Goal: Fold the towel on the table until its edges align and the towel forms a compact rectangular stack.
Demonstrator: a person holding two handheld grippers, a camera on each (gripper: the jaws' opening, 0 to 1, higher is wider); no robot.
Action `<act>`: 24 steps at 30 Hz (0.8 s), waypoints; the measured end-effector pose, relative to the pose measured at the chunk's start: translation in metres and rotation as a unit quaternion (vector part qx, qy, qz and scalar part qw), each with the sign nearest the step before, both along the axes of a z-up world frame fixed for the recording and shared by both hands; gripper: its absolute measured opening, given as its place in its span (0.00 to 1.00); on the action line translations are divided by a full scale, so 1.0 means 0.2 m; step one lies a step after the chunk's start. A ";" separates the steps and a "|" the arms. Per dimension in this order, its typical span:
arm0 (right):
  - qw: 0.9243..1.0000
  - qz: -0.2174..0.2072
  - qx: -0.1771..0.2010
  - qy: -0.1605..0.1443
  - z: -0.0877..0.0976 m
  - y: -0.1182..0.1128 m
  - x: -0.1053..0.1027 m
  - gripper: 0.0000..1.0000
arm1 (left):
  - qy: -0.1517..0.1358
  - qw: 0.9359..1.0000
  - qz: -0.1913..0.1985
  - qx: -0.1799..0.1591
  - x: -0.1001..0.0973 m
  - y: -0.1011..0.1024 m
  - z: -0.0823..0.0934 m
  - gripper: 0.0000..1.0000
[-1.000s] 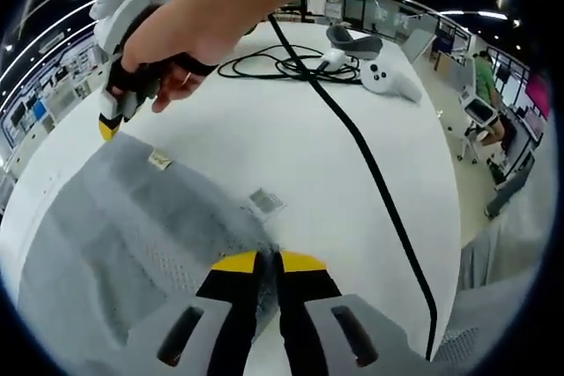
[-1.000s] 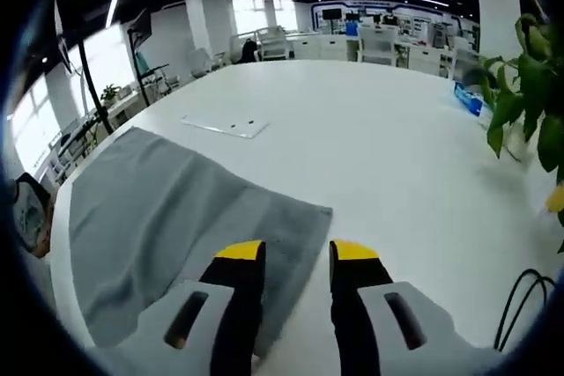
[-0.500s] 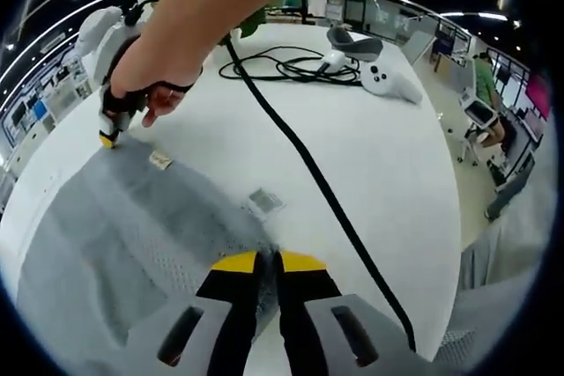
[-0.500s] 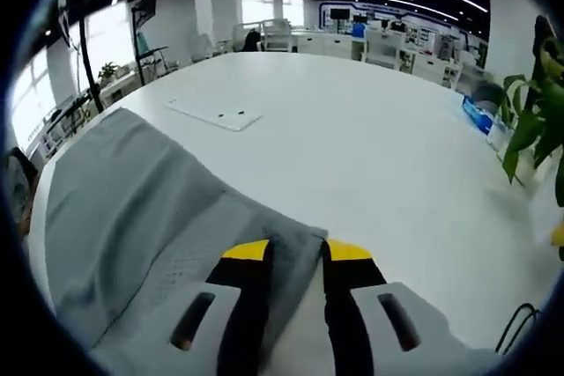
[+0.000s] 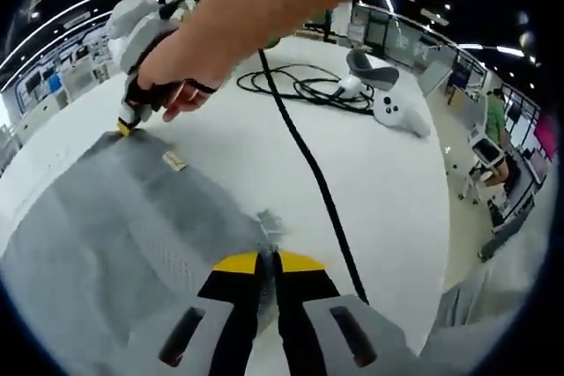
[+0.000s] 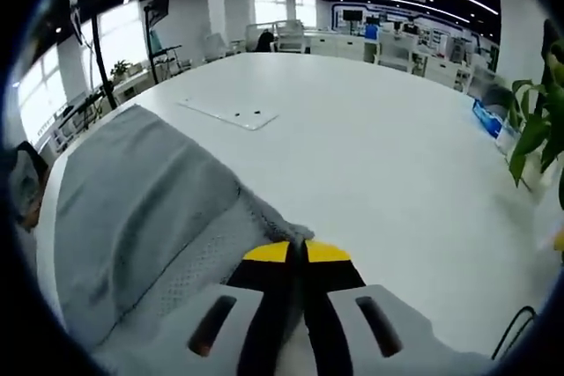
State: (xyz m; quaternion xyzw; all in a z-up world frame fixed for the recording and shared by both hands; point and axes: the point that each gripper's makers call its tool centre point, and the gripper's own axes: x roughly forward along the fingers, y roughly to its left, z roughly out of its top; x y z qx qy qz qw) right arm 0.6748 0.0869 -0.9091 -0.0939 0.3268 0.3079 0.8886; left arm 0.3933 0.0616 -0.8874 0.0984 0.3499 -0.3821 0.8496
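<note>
A grey towel point(image 5: 115, 235) lies spread on the round white table point(image 5: 264, 147). My left gripper point(image 5: 267, 261) is shut on the towel's near corner, by its sewn label. In the left gripper view a person's hand holds my right gripper point(image 5: 125, 126), whose tips are down on the towel's far corner. In the right gripper view the towel point(image 6: 132, 209) stretches away to the left, and my right gripper point(image 6: 300, 251) is shut on its corner, which bunches up at the jaws.
A black cable point(image 5: 308, 165) runs across the table to a coil beside a white controller point(image 5: 398, 112) and a grey headset point(image 5: 370, 63). A flat white plate point(image 6: 229, 112) lies on the table. A green plant point(image 6: 538, 121) stands at the right edge.
My right gripper has gone from open over the towel's corner to shut on it. My left gripper has stayed shut on its corner; that camera has shifted a little.
</note>
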 end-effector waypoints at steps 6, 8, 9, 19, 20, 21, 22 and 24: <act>1.000 -0.015 0.011 0.015 0.00 -0.09 -0.04 0.01 | -0.009 0.999 -0.027 0.014 -0.05 -0.05 0.03 0.06; 1.000 -0.018 0.015 0.016 0.02 -0.13 -0.07 0.01 | -0.014 1.000 -0.025 0.009 -0.07 -0.05 0.07 0.06; 1.000 -0.019 0.017 0.016 0.03 -0.14 -0.09 0.01 | -0.016 1.000 -0.026 0.008 -0.08 -0.06 0.09 0.05; 0.998 -0.039 0.037 0.007 0.17 -0.16 -0.11 0.01 | -0.017 0.998 0.023 -0.050 -0.04 -0.03 0.25 0.06; 0.998 -0.042 0.036 0.003 0.19 -0.17 -0.12 0.01 | -0.015 0.998 0.029 -0.057 -0.03 -0.03 0.27 0.06; 0.998 -0.047 0.033 -0.006 0.23 -0.19 -0.13 0.02 | -0.015 0.997 0.032 -0.062 -0.03 -0.03 0.29 0.05; 0.998 -0.050 0.036 -0.006 0.24 -0.20 -0.13 0.01 | -0.019 0.997 0.031 -0.067 -0.03 -0.02 0.32 0.05; 0.998 -0.053 0.040 -0.008 0.29 -0.21 -0.14 0.01 | -0.025 0.997 0.024 -0.072 -0.05 -0.03 0.37 0.05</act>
